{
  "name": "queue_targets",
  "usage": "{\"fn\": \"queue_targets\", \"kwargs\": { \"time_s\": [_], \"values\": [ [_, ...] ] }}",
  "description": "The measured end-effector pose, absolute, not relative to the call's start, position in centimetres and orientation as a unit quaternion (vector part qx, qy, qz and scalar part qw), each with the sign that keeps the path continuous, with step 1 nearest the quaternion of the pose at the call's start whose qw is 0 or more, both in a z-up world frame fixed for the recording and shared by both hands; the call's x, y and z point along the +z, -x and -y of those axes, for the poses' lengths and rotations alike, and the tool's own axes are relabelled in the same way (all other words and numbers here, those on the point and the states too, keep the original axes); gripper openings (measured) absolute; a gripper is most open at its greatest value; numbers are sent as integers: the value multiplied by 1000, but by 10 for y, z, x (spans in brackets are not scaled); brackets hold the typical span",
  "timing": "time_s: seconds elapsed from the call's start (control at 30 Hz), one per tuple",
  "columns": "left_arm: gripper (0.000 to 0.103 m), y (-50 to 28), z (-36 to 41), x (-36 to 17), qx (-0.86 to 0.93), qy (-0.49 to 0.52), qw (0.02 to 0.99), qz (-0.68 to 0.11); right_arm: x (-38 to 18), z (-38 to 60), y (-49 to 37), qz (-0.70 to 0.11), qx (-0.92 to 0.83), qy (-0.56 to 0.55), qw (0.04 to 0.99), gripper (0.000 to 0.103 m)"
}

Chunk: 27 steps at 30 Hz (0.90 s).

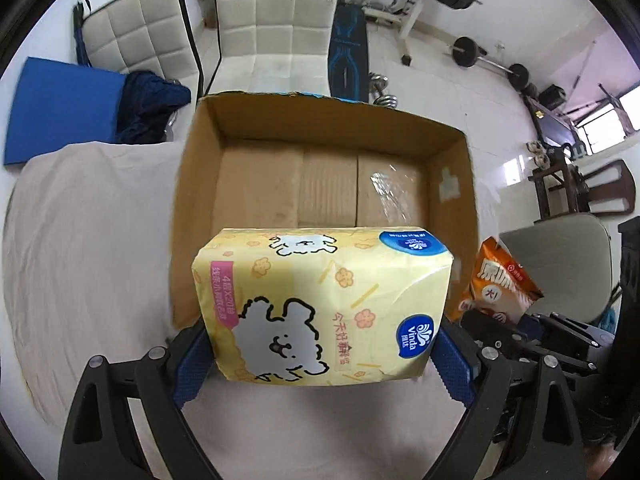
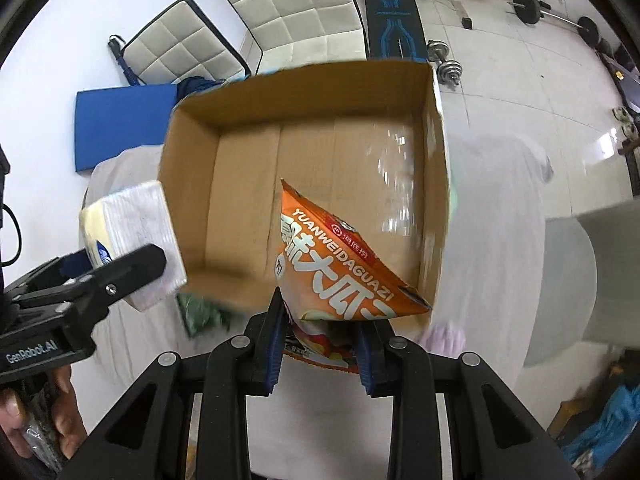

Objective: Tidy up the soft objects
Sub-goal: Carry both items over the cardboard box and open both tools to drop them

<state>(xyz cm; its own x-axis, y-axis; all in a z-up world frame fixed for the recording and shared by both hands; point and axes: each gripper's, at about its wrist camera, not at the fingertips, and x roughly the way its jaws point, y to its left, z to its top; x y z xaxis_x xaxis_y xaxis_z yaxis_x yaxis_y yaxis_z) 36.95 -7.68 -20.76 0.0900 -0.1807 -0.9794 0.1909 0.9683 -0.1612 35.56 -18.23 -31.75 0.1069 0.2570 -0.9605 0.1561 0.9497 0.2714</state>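
While the left gripper [image 1: 320, 354] looks forward over the cloth-covered table [image 1: 92, 232], its two blue ribbed pads press the short ends of a yellow tissue pack [image 1: 320, 304], closed just far enough to hold it without crushing it. The pack is a soft plastic-wrapped block printed with fluffy white dogs and a blue Vinda badge, and its film creases slightly at the corners. It hangs at the near wall of the open cardboard box [image 1: 200, 184], probably so that it can be carried over the edge and dropped inside. The box floor is bare brown board with a strip of shiny tape. Beside the box on the right, an orange snack bag [image 1: 500, 284] shows.

From the right wrist view, the right gripper [image 2: 320, 350] is closed on the lower part of the orange snack bag [image 2: 344, 280], a crinkly foil pouch lettered YUANWEIDAGUAZI, its upper corner already reaching over the near wall of the cardboard box [image 2: 192, 152]. Held by one end, the bag would fall flat on release. At the left, the left gripper [image 2: 120, 268] holds the tissue pack [image 2: 132, 232] just outside the box's left wall. Something green [image 2: 204, 312] lies under the box edge, too blurred to name.
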Motion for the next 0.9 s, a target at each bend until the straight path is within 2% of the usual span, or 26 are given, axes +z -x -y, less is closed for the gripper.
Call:
{"fn": "queue_targets", "kwargs": {
  "time_s": [0.4, 0.7, 0.73, 0.77, 0.83, 0.9],
  "values": [
    [94, -478, 124, -318, -148, -7, 661, -736, -411, 195, -449, -708, 38, -138, 691, 32],
    [95, -497, 146, -349, -149, -53, 646, -747, -431, 191, -465, -719, 17, -85, 689, 35],
    [95, -496, 150, -351, -146, -70, 645, -746, -431, 191, -466, -721, 18, -81, 688, 41],
    [95, -492, 151, -351, -144, -78, 646, -745, -430, 191, -467, -720, 15, -79, 690, 55],
    [95, -491, 151, -350, -138, -81, 650, -743, -428, 194, -467, -715, 15, -81, 695, 72],
    [95, -491, 150, -349, -136, -74, 653, -741, -422, 196, -465, -714, 11, -85, 695, 72]
  ]
}}
